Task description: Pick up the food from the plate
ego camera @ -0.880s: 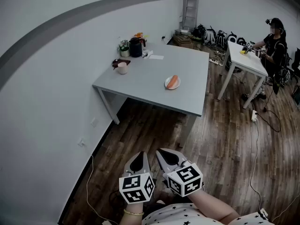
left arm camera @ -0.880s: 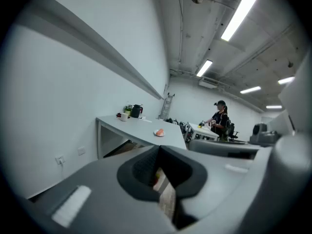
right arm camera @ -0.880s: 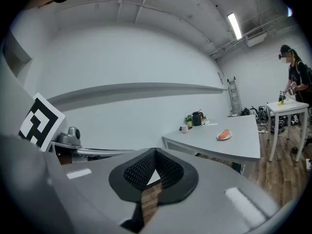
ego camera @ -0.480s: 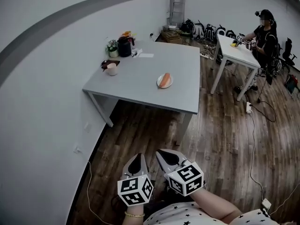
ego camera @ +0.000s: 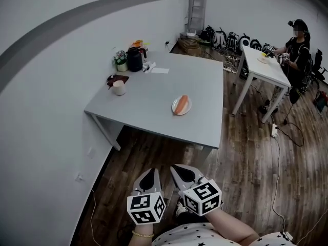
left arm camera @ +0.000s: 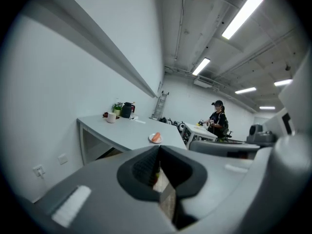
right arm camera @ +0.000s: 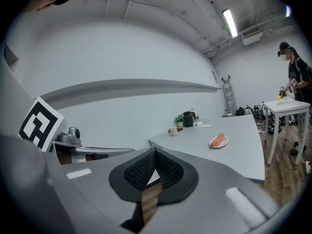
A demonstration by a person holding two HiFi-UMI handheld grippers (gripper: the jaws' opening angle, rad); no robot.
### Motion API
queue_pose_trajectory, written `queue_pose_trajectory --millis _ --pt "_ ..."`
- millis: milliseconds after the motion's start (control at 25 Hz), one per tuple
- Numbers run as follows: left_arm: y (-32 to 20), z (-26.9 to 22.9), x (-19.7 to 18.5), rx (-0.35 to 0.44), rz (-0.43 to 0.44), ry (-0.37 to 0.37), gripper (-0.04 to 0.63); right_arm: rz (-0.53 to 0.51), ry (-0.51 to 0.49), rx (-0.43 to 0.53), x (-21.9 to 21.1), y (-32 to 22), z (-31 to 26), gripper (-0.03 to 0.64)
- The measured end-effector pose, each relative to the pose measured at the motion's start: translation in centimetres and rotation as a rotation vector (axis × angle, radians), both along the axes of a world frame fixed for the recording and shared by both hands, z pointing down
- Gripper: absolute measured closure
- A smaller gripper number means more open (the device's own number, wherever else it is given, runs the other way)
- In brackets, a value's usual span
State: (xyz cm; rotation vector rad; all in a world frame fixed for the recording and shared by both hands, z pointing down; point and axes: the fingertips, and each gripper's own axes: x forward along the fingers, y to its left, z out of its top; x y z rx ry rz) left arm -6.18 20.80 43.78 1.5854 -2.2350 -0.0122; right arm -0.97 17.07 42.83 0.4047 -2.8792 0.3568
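Note:
An orange-red sausage [ego camera: 181, 104] lies on a small white plate [ego camera: 188, 109] on the grey table [ego camera: 154, 94], toward its near right side. Both grippers hang low in front of me over the wooden floor, well short of the table. My left gripper [ego camera: 148, 171] is shut with nothing in it, and my right gripper [ego camera: 176, 167] beside it is also shut and empty. The left gripper view shows its jaws [left arm camera: 158, 150] closed, with the sausage [left arm camera: 156, 137] far ahead. In the right gripper view the jaws [right arm camera: 155, 153] meet, and the sausage [right arm camera: 219, 140] is on its plate [right arm camera: 212, 144].
A white cup [ego camera: 119, 88], a black kettle [ego camera: 135, 60], a small plant and papers stand at the table's far left. A white table [ego camera: 261, 63] with a person [ego camera: 299, 40] working at it stands at right. Bags [ego camera: 225, 37] and a ladder [ego camera: 197, 4] line the far wall.
The table and plate have drawn nearer and lower in the head view. Both grippers stay shut and side by side in the same place.

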Motion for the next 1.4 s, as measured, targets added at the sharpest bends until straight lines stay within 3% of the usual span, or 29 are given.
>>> queue_pose_trajectory --millis 360,600,1000,1280,1400 --pt "-14.0 -0.5 -4.2 0.006 0.041 0.014 0.588 0.034 0.011 0.034 -3.9 -13.4 -0.7 0.618" --pt "-20.7 0.2 -4.7 -0.005 0.09 0.013 0.588 0.105 0.015 0.02 -4.0 -20.0 0.1 0.618" --pt "-30.3 3.8 -6.9 -0.099 0.223 0.004 0.588 0.262 0.056 -0.017 -4.5 -29.6 2.6 0.618" --pt "-38.2 8.6 -10.0 -0.241 0.353 -0.004 0.586 0.355 0.085 -0.029 -6.4 -36.9 2.8 0.618" --pt "-41.6 11.7 -10.3 -0.341 0.455 0.023 0.423 0.415 0.093 -0.049 -6.6 -39.3 3.4 0.618"
